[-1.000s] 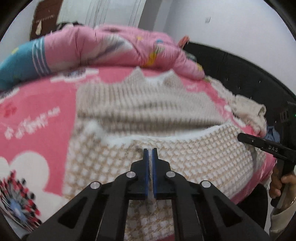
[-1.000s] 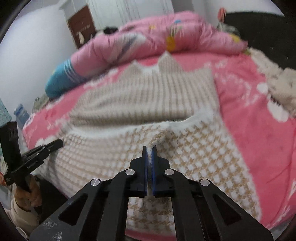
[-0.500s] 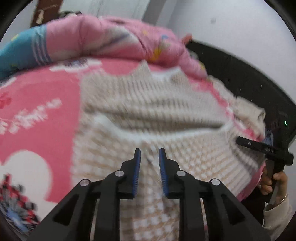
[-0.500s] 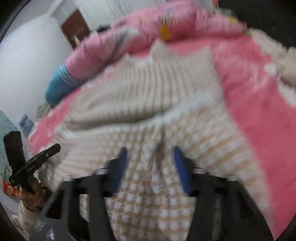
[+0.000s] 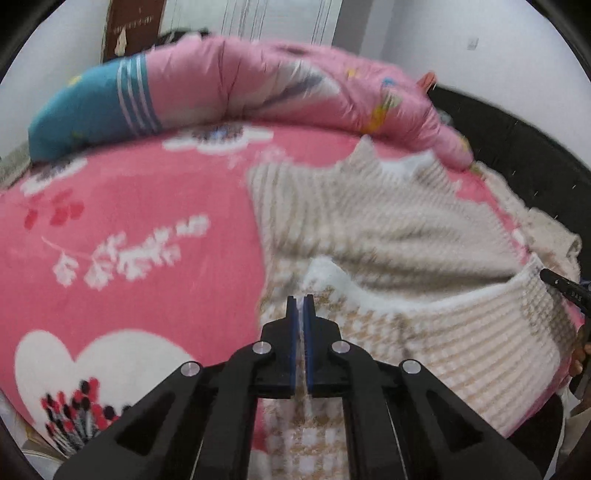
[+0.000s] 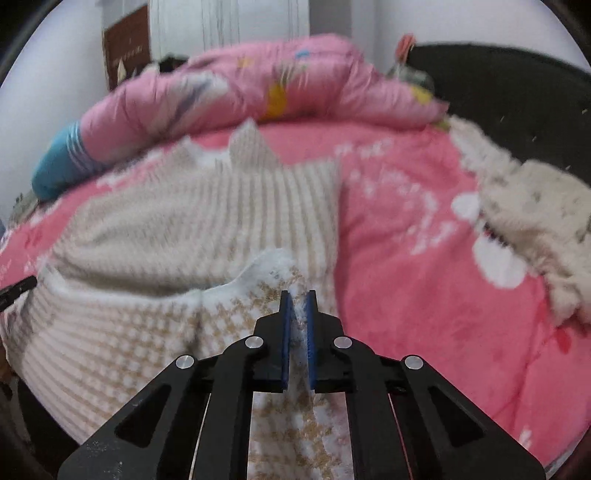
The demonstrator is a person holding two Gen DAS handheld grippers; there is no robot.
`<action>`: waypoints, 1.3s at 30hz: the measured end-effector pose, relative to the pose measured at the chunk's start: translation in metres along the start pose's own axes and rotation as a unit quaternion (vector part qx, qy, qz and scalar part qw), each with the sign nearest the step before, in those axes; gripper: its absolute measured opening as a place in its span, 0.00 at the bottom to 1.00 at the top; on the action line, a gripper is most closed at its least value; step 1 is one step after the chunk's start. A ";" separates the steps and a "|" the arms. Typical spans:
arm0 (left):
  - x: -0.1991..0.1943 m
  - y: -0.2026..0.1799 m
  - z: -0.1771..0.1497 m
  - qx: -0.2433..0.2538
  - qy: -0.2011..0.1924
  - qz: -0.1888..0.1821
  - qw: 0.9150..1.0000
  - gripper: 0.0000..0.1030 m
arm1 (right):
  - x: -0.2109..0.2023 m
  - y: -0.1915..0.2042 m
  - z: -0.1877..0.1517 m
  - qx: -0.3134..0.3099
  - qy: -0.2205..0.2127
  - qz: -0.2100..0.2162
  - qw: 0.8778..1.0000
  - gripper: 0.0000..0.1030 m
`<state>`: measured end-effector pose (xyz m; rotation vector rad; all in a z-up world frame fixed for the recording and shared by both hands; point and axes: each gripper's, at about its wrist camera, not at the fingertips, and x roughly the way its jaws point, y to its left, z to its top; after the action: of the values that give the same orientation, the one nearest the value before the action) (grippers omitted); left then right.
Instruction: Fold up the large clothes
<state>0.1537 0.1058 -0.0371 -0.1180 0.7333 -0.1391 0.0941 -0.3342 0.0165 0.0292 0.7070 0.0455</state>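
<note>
A large cream and tan knitted sweater (image 5: 388,221) (image 6: 177,221) lies spread on the pink floral bed cover (image 5: 129,221). Its houndstooth lower part, edged in white fleece, hangs towards me over the bed edge. My left gripper (image 5: 300,300) is at the left end of that fleecy edge, its jaws closing tight with fabric pinched between the blue pads. My right gripper (image 6: 297,295) is at the right end of the same edge, jaws closing on a tuft of the fabric. Each view shows the other gripper's black tip (image 5: 565,288) (image 6: 14,291) at its margin.
A rolled pink and teal quilt (image 5: 240,85) (image 6: 258,85) lies along the far side of the bed. A fluffy cream garment (image 6: 528,206) is bunched at the right, by the black headboard (image 6: 517,92). White walls and a brown door (image 5: 129,29) stand behind.
Both grippers opened, slid apart along the fleecy edge, left one leftward and right one rightward, then shut on the fabric again near its two ends.
</note>
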 end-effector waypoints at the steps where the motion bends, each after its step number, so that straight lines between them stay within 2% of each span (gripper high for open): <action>1: -0.006 -0.002 0.005 0.000 -0.015 0.002 1.000 0.03 | -0.005 0.000 0.003 -0.002 -0.006 -0.004 1.000 0.05; 3: -0.007 -0.004 0.011 0.001 -0.025 0.010 1.000 0.02 | -0.001 -0.001 0.008 -0.004 -0.010 -0.014 1.000 0.05; 5: 0.008 0.001 0.012 -0.002 -0.012 0.038 0.999 0.00 | 0.020 -0.006 0.007 -0.004 0.005 -0.023 1.000 0.05; 7: 0.033 0.009 0.004 -0.003 0.037 0.063 0.997 0.00 | 0.048 -0.010 -0.004 -0.005 0.039 -0.026 0.999 0.05; 8: 0.047 0.021 -0.003 -0.026 0.071 0.055 0.996 0.00 | 0.059 -0.011 -0.012 -0.002 0.057 -0.020 0.998 0.05; 10: 0.050 0.032 -0.010 -0.043 0.077 0.049 0.995 0.01 | 0.066 -0.016 -0.018 0.007 0.070 -0.008 0.997 0.09; 11: 0.043 0.036 -0.011 -0.049 0.070 0.045 0.995 0.01 | 0.061 -0.018 -0.016 0.013 0.066 -0.004 0.998 0.13; 12: 0.033 0.039 -0.010 -0.055 0.058 0.049 0.996 0.01 | 0.054 -0.021 -0.013 0.021 0.060 -0.004 0.998 0.27; 13: 0.022 0.041 -0.009 -0.058 0.043 0.051 0.996 0.01 | 0.045 -0.024 -0.010 0.029 0.053 -0.007 0.998 0.49; 14: 0.012 0.042 -0.008 -0.059 0.029 0.051 0.997 0.01 | 0.033 -0.027 -0.007 0.038 0.039 -0.005 0.999 0.56; 16: -0.014 0.039 -0.003 -0.055 -0.007 0.040 0.998 0.01 | 0.013 -0.029 -0.004 0.049 0.019 0.016 0.999 0.56; 19: -0.045 0.016 0.003 -0.027 -0.048 -0.020 0.998 0.01 | -0.009 -0.014 -0.002 0.050 0.013 0.077 0.996 0.56; 21: -0.040 -0.004 0.005 -0.005 -0.038 -0.061 0.997 0.01 | -0.007 0.009 -0.001 0.038 0.033 0.133 0.990 0.56; 22: -0.029 -0.021 0.002 0.014 -0.016 -0.078 0.997 0.02 | -0.003 0.021 -0.003 0.033 0.044 0.157 0.986 0.56; 23: -0.017 -0.032 -0.001 0.025 0.004 -0.071 0.997 0.03 | 0.006 0.035 -0.005 0.025 0.061 0.174 0.983 0.57; 24: -0.004 -0.039 -0.003 0.035 0.025 -0.055 0.998 0.05 | 0.020 0.048 -0.008 0.014 0.083 0.173 0.981 0.57; 25: 0.016 -0.044 -0.009 0.042 0.051 -0.022 0.998 0.05 | 0.034 0.056 -0.010 0.006 0.101 0.167 0.981 0.57; 26: 0.033 -0.042 -0.014 0.040 0.067 0.006 0.997 0.05 | 0.056 0.064 -0.015 0.000 0.126 0.154 0.980 0.57; 27: 0.052 -0.031 -0.022 0.020 0.081 0.015 0.996 0.05 | 0.074 0.068 -0.021 0.000 0.135 0.151 0.979 0.58; 29: 0.050 -0.021 -0.023 -0.021 0.069 -0.008 0.997 0.05 | 0.083 0.066 -0.020 0.010 0.131 0.157 0.979 0.58; 32: 0.045 -0.022 -0.023 -0.022 0.064 -0.001 0.998 0.05 | 0.073 0.062 -0.008 0.022 0.141 0.157 0.977 0.58; 34: 0.044 -0.023 -0.026 -0.019 0.059 0.001 0.998 0.05 | 0.061 0.058 -0.004 0.017 0.140 0.142 0.980 0.58; 38: 0.044 -0.019 -0.030 -0.036 0.051 -0.004 0.998 0.05 | 0.016 0.060 0.001 0.008 0.116 0.167 0.979 0.60; 39: 0.044 -0.016 -0.030 -0.042 0.049 -0.006 0.998 0.05 | 0.008 0.064 0.002 0.000 0.113 0.171 0.979 0.63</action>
<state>0.1642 0.0807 -0.0851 -0.1959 0.8367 -0.1258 0.0997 -0.2703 0.0151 0.1481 0.9225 0.3830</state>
